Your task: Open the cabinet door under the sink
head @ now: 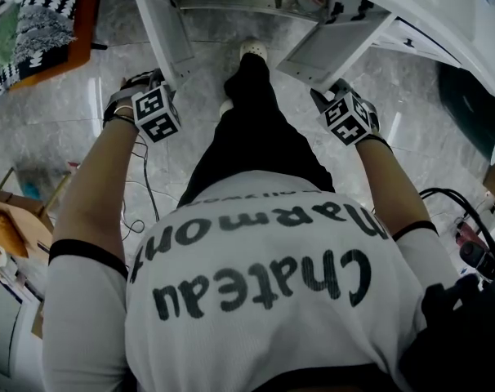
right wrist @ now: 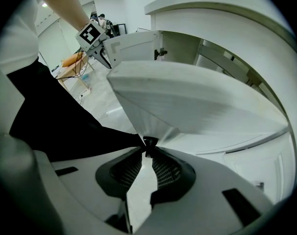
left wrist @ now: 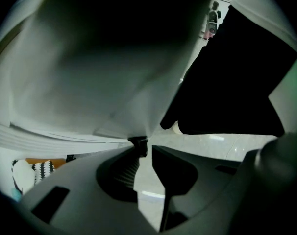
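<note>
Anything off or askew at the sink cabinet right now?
Nothing stands out. Both cabinet doors are swung open with no visible damage. The left gripper pinches a corner of the left door; the right gripper pinches a corner of the right door. No spills on the floor.

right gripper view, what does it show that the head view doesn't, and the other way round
Only the right gripper view: the right gripper closed on a corner of the right cabinet door, with its ribbed pads in sight. Only the head view: the person's shoe, printed shirt and a patterned cloth on the floor. Both: the left gripper at the left cabinet door, and both doors standing open.
</note>
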Available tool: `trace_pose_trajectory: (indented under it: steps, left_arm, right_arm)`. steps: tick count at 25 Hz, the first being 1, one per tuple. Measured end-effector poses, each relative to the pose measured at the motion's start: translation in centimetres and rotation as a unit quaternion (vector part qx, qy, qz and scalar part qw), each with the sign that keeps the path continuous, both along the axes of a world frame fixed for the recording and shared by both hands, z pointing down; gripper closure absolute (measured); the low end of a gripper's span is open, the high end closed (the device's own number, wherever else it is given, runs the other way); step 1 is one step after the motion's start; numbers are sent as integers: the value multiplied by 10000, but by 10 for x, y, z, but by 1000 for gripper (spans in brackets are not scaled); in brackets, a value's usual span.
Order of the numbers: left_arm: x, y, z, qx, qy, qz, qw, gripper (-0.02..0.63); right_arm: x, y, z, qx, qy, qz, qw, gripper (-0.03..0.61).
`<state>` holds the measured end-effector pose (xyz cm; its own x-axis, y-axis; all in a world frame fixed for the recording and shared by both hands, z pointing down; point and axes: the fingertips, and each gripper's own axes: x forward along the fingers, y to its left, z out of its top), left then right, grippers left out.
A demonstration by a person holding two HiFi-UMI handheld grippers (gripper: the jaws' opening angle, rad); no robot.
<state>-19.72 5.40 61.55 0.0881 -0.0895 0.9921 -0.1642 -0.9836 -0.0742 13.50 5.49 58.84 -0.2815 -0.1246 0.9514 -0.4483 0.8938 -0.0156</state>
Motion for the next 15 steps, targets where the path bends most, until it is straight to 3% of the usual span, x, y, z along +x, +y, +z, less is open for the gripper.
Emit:
trace_pose_trajectory:
  steps: [15]
  left_arm:
    - [-12,-1,-1,205,-153,42,9997,552]
  right_arm:
    - [32,13,3,-97,242,-54,9996,522]
